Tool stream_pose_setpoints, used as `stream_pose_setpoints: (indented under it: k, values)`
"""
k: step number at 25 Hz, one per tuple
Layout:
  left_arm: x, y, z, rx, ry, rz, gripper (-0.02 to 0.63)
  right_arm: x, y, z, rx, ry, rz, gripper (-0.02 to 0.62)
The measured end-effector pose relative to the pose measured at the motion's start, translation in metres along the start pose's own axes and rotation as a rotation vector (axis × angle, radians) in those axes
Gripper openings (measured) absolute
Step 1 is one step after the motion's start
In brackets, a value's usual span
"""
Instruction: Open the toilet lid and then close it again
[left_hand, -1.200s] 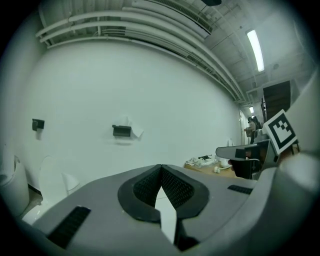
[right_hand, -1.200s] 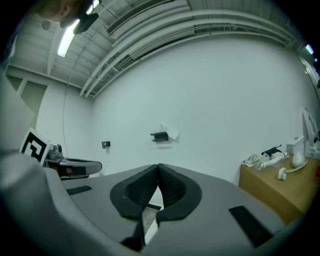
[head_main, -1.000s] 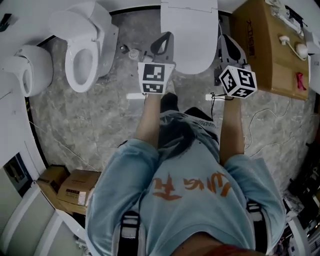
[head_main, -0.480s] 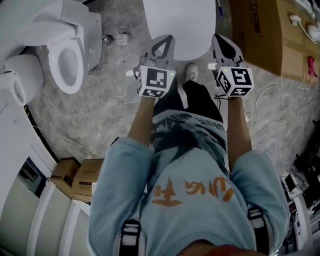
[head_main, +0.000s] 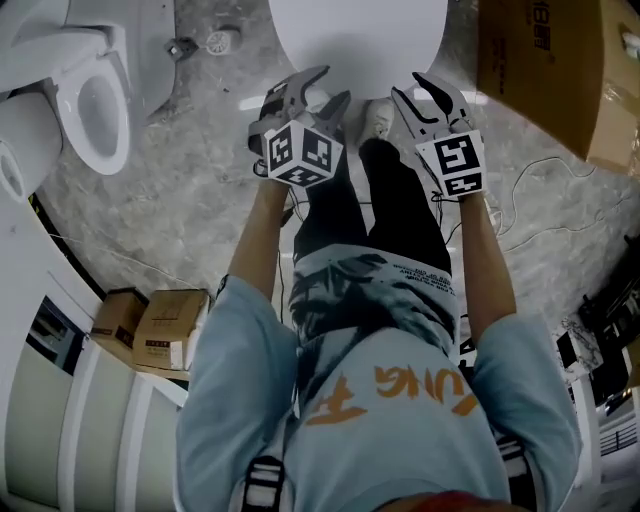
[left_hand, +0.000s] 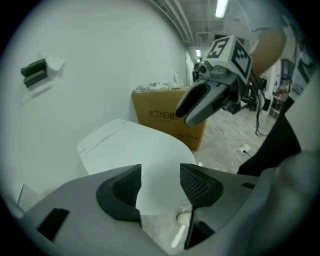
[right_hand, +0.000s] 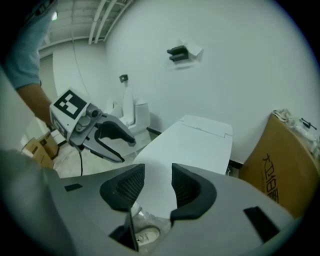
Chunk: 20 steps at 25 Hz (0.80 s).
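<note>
Both grippers have come down toward the front rim of the toilet lid, which now sits closer in the head view. The left gripper and right gripper have just been opening their jaws. Each pair stands apart with nothing between the pads, and the closed white lid lies beyond the gap. They hang just short of its front edge, probably not touching yet. To lift well, slip one jaw under the rim near the centre, pinch lightly, then swing the lid up about its rear hinge.
</note>
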<state>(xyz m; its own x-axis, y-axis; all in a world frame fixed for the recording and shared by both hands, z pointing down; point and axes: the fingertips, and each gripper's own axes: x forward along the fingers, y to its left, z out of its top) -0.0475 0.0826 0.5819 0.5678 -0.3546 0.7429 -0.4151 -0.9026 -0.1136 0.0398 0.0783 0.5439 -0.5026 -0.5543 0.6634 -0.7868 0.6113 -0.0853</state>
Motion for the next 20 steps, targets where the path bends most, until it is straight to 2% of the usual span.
stream_pose_setpoints:
  k: [4,10,13,16,20]
  values:
    - [0.027,-0.025,-0.044,0.202,0.104,-0.061,0.324,0.028,0.010,-0.051,-0.178,0.100,0.071,0.232]
    - [0.071,-0.048,-0.095,0.425,0.208,-0.102,0.353,0.067,0.022,-0.122,-0.533,0.237,0.157,0.307]
    - [0.090,-0.058,-0.113,0.509,0.243,-0.113,0.357,0.086,0.025,-0.149,-0.682,0.282,0.180,0.337]
    - [0.103,-0.061,-0.122,0.577,0.260,-0.077,0.360,0.103,0.025,-0.166,-0.784,0.285,0.175,0.344]
    - [0.117,-0.062,-0.124,0.603,0.233,-0.032,0.361,0.118,0.026,-0.170,-0.867,0.261,0.152,0.345]
